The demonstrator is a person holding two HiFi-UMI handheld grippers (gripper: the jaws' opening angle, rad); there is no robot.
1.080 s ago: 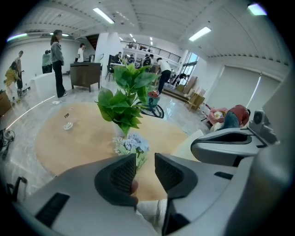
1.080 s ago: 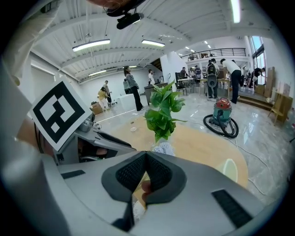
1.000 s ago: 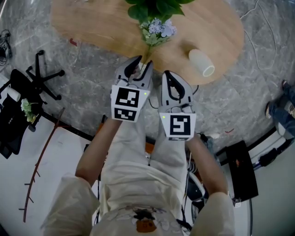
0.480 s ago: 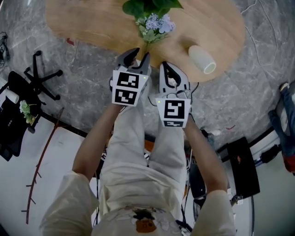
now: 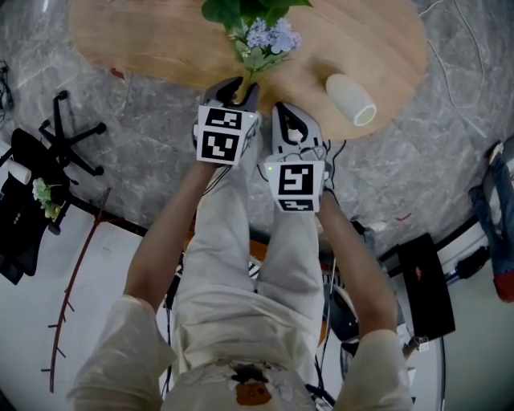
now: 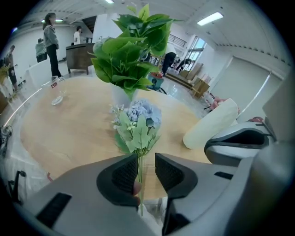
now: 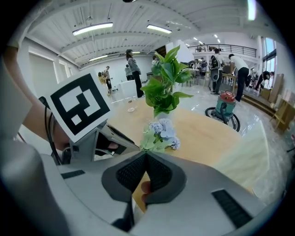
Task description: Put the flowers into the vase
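Flowers (image 5: 265,44), a small blue bunch, lie flat on the wooden worktop (image 5: 161,40) with the stem (image 6: 140,170) pointing back toward the person, which makes it easy to reach. The stem runs between the parted jaws of the left hand-held gripper (image 5: 241,87), close to one pad but apparently not yet clamped. Just beside it, the right hand-held gripper (image 5: 283,111) is closed on nothing. To the right, the white vase (image 5: 351,99) lies on its side and probably needs standing up first. A leafy potted plant (image 5: 241,10) stands behind the bunch.
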